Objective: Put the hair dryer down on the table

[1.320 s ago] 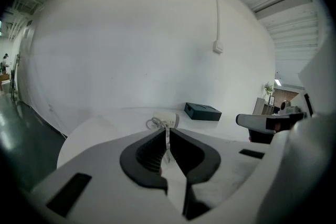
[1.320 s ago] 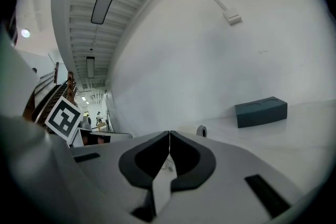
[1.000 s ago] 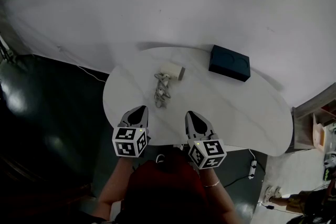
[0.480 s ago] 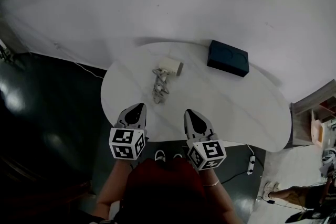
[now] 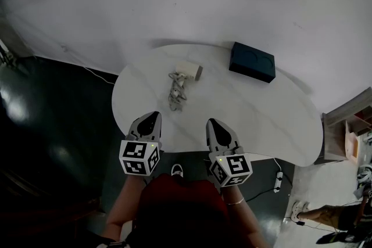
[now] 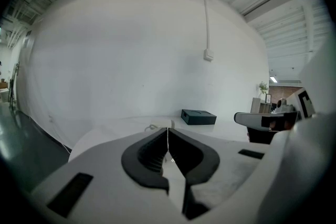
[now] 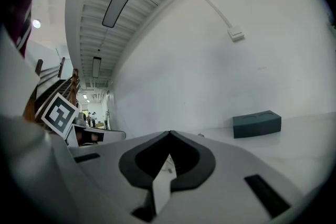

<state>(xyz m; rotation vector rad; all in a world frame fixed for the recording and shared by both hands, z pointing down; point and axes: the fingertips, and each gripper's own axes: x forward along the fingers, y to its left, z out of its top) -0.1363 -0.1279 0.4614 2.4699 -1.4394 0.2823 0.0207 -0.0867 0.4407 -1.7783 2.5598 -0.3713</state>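
A: Hair dryer (image 5: pixel 187 71), the small white blocky one trailing a bundled grey cord (image 5: pixel 176 94), down yet?

B: Looks down already. Starting close in: left gripper (image 5: pixel 152 120), grey-bodied with a black-and-white marker cube (image 5: pixel 138 158), held over the near rim of the white rounded tabletop (image 5: pixel 261 116). Jaws pressed together, nothing between the dark pads.

A: And on the other side?

B: Same for the right gripper (image 5: pixel 216 128): closed tip to tip, empty, hanging just beside the left one at the table's near edge.

A: So neither touching it?

B: No. Well apart from both. Further in, past a bare stretch of tabletop, lying flat toward the far left part of the table, with the cord heaped on the near side of the body.

A: Anything else out there?

B: Dark blue rectangular box (image 5: pixel 251 62) to the right of it, near the far edge, not touching. Beyond that, only plain white wall (image 5: pixel 174 3).

A: Left to do, then?

B: Judging by this, little or nothing: resting on the table, gripped by neither tool. At most a check that the cord sits fully on the top and not over the rim; appears so from the head view.
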